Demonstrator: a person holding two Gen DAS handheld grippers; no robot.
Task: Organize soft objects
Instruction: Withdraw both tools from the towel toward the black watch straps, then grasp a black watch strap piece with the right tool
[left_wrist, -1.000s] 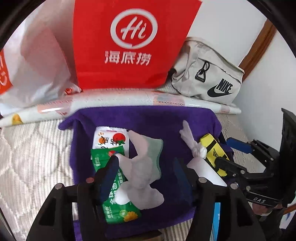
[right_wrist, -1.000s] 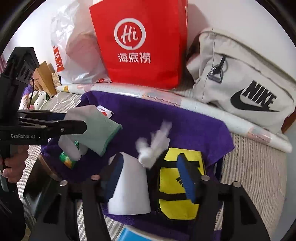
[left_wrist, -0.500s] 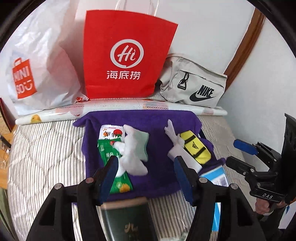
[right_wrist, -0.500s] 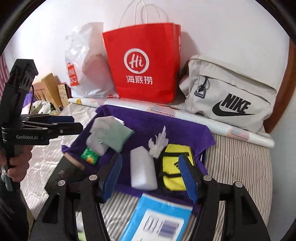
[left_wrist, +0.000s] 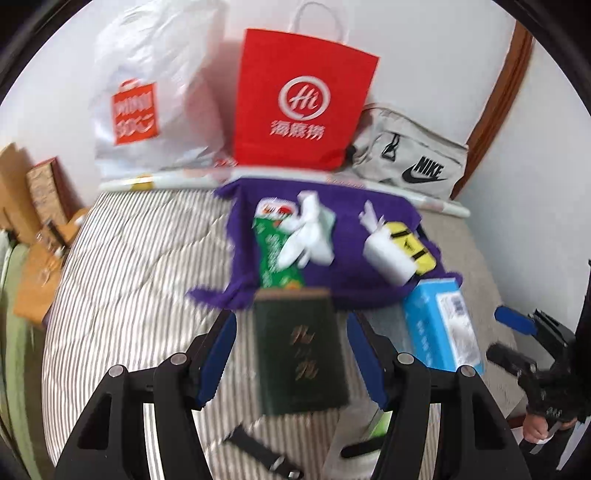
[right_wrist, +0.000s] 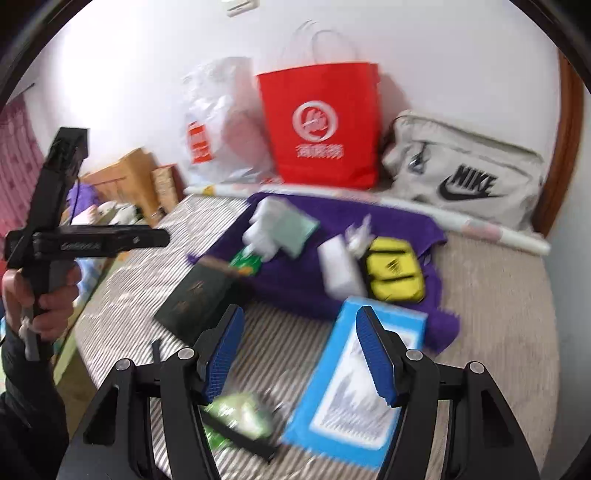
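Both tools have pulled back from the purple towel (left_wrist: 354, 273), the left tool (left_wrist: 291, 354) and right tool (right_wrist: 299, 354) spread and empty, so the sorted pile looks finished. On the towel, the green snack packet (left_wrist: 271, 254) runs lengthwise toward the red paper bag (left_wrist: 303, 107), white glove (left_wrist: 308, 236) across it, white sponge (left_wrist: 388, 256) beside the yellow pouch (left_wrist: 412, 242).
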